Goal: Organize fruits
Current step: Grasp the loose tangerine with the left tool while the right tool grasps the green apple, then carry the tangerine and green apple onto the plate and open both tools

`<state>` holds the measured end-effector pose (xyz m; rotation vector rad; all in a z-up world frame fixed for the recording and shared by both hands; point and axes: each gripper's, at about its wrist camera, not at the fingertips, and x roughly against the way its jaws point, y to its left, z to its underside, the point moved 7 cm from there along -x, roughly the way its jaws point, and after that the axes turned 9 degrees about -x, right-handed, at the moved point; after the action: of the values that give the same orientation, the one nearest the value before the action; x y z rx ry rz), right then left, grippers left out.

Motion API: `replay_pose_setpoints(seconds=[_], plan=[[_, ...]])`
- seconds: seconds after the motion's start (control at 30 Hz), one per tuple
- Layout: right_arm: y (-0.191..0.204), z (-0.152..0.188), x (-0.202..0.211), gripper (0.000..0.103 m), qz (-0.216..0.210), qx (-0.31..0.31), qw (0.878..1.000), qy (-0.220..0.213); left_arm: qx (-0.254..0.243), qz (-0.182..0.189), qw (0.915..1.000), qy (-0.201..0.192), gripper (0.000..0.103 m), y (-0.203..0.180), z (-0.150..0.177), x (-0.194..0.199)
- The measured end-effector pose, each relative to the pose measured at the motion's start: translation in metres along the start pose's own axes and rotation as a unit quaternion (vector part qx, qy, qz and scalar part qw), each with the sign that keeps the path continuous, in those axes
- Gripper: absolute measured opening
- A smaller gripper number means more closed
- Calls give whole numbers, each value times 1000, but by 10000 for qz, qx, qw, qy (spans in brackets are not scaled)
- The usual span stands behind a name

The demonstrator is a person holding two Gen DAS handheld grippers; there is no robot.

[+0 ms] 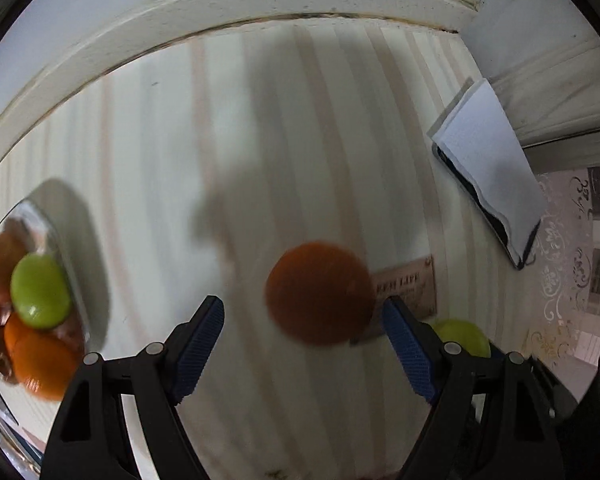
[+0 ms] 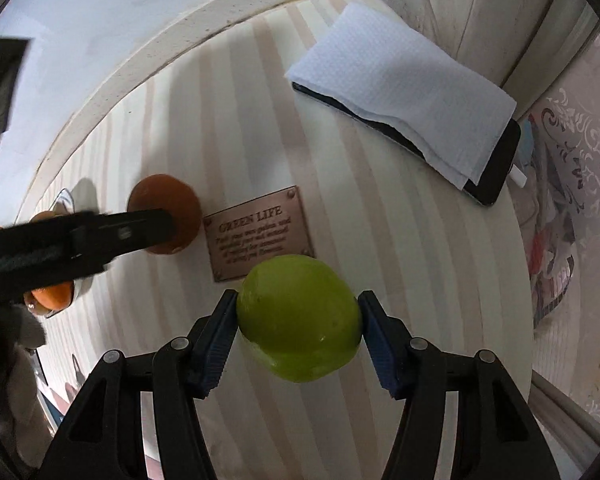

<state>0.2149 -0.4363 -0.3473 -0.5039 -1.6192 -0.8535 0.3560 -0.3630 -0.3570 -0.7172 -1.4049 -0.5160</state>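
Observation:
A dark orange fruit (image 1: 320,294) lies on the striped table just ahead of my left gripper (image 1: 302,320), whose jaws stand wide open on either side of it, not touching. It also shows in the right wrist view (image 2: 168,200), partly behind the left gripper's finger. My right gripper (image 2: 298,320) is shut on a green apple (image 2: 298,318), both blue pads pressed against its sides. That apple shows low right in the left wrist view (image 1: 464,336). A glass bowl (image 1: 66,248) at the left holds oranges and a green apple (image 1: 40,290).
A brown "Green Life" plaque (image 2: 260,234) is fixed to the table between the two fruits. A phone under a folded white napkin (image 2: 404,84) lies at the back right. A raised cream rim (image 1: 220,8) bounds the table's far side.

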Motion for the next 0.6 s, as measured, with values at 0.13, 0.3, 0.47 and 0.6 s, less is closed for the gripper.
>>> replay_pose_setpoints(seconds=[0.13, 0.3, 0.47, 0.6], plan=[[10, 1, -10, 63, 17, -34, 10000, 41, -116, -157, 9997, -162, 54, -7, -4, -1], [19, 5, -10, 63, 10, 120, 9999, 95, -197, -284, 9987, -386, 54, -5, 16, 11], [49, 30, -9, 63, -122, 499, 9984, 242, 61, -318, 9978, -578, 54, 23, 78, 33], [85, 54, -14, 63, -238, 898, 9948, 410, 475, -289, 9970, -532, 54, 53, 141, 40]])
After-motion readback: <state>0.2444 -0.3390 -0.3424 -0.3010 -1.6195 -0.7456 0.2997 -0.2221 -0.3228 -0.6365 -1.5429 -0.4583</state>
